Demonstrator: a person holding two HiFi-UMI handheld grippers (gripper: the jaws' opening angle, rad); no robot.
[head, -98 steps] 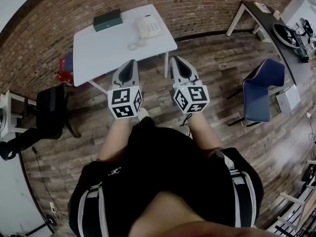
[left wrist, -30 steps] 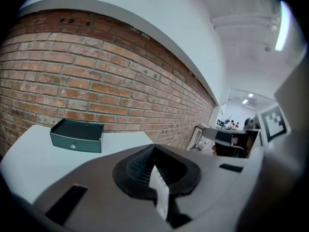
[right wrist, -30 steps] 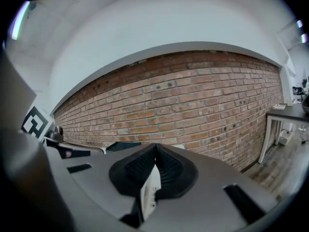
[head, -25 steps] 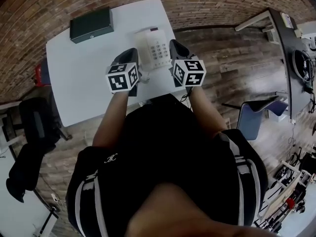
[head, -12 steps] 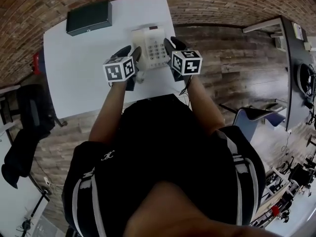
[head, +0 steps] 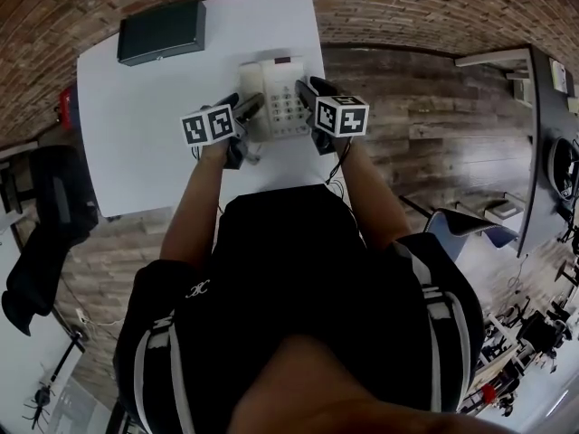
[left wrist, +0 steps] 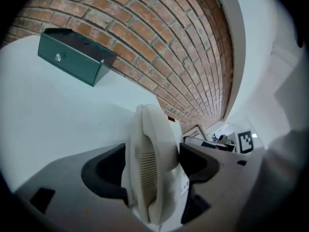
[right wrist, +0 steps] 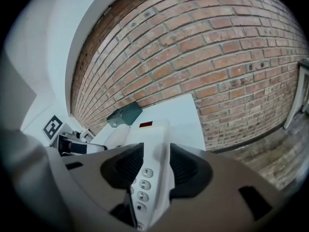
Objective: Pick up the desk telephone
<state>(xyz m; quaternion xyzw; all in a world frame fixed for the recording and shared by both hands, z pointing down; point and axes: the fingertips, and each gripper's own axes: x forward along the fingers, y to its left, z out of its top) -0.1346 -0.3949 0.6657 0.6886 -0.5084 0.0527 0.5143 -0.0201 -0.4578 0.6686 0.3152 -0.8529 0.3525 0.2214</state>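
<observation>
A cream desk telephone [head: 280,98] sits on the white table [head: 154,143], its handset [head: 251,93] resting on its left side. My left gripper [head: 246,107] is at the handset. In the left gripper view the handset [left wrist: 154,129] lies between the pads while the left gripper [left wrist: 152,164] jaws are opening. My right gripper [head: 306,90] is at the phone's right side. In the right gripper view the phone's keypad edge [right wrist: 157,129] runs between the pads, and the right gripper [right wrist: 155,167] jaws are opening too.
A dark green box [head: 161,32] lies at the table's far left corner, near the brick wall [head: 407,7]. A black chair [head: 54,206] stands left of the table and a blue chair [head: 470,220] on the wooden floor to the right.
Both grippers have come forward and down from the table's near side onto the phone. The left now straddles the handset and the right straddles the phone's right edge.
</observation>
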